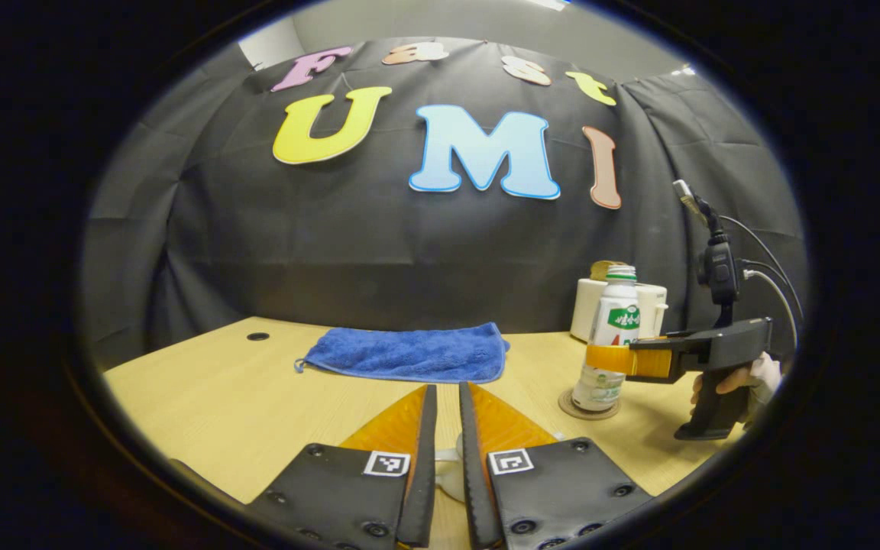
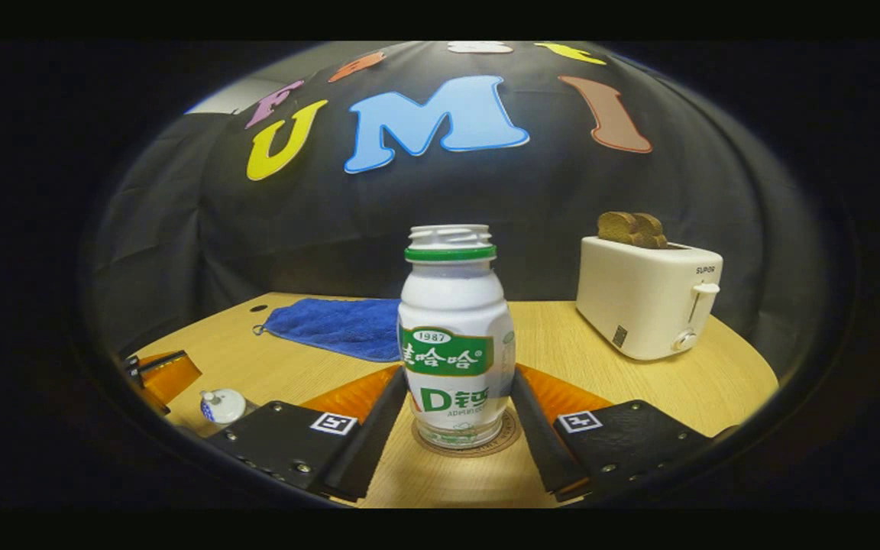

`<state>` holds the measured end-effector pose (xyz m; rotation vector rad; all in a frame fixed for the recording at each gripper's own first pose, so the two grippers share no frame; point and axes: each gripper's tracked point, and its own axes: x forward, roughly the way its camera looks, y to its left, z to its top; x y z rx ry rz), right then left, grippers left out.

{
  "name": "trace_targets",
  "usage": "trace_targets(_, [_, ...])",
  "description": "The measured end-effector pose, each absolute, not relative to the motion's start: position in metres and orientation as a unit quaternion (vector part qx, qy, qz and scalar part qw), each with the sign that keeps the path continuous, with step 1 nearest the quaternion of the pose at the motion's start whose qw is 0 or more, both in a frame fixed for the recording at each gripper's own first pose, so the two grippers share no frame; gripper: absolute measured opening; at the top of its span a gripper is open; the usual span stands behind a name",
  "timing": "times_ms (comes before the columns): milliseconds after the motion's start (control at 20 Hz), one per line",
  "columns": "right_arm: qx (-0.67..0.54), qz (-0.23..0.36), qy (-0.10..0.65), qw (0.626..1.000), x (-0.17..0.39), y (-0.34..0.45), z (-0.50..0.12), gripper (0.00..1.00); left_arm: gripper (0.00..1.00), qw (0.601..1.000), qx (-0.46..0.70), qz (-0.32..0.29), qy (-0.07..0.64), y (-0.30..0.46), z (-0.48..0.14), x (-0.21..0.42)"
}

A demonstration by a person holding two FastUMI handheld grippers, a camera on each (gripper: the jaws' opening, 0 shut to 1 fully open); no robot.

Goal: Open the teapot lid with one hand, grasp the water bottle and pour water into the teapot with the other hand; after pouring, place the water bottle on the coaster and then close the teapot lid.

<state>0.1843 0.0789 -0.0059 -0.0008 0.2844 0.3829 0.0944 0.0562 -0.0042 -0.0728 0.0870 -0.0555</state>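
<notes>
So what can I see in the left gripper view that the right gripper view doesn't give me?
Left gripper view: the right gripper seen side-on, gripping the bottle, with the hand that holds it, plus a small hole in the table.

Right gripper view: the little teapot lid near the left gripper, the bottle's uncapped mouth, and the toaster's lever.

Shared: the bottle standing on its coaster, the blue towel, the toaster and the wooden table.
</notes>
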Motion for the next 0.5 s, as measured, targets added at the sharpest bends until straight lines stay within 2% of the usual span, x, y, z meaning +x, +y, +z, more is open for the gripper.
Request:
trace_targets(150, [-0.012, 0.186, 0.138, 0.973, 0.184, 0.078, -0.005, 0.84, 0.24, 0.998, -0.037, -0.028, 0.043, 0.056, -0.004, 0.095])
trace_targets(200, [-0.018, 0.185, 0.134, 0.973, 0.184, 0.079, -0.008, 0.81, 0.24, 0.998, -0.038, -0.028, 0.042, 0.057, -0.004, 0.094])
trace_targets(250, [-0.026, 0.184, 0.128, 0.974, 0.181, 0.077, -0.004, 0.99, 0.23, 0.998, -0.039, -0.029, 0.042, 0.056, -0.003, 0.094])
trace_targets(500, [-0.026, 0.182, 0.107, 0.977, 0.168, 0.076, 0.007, 1.00, 0.24, 0.998, -0.042, -0.032, 0.038, 0.055, -0.001, 0.093])
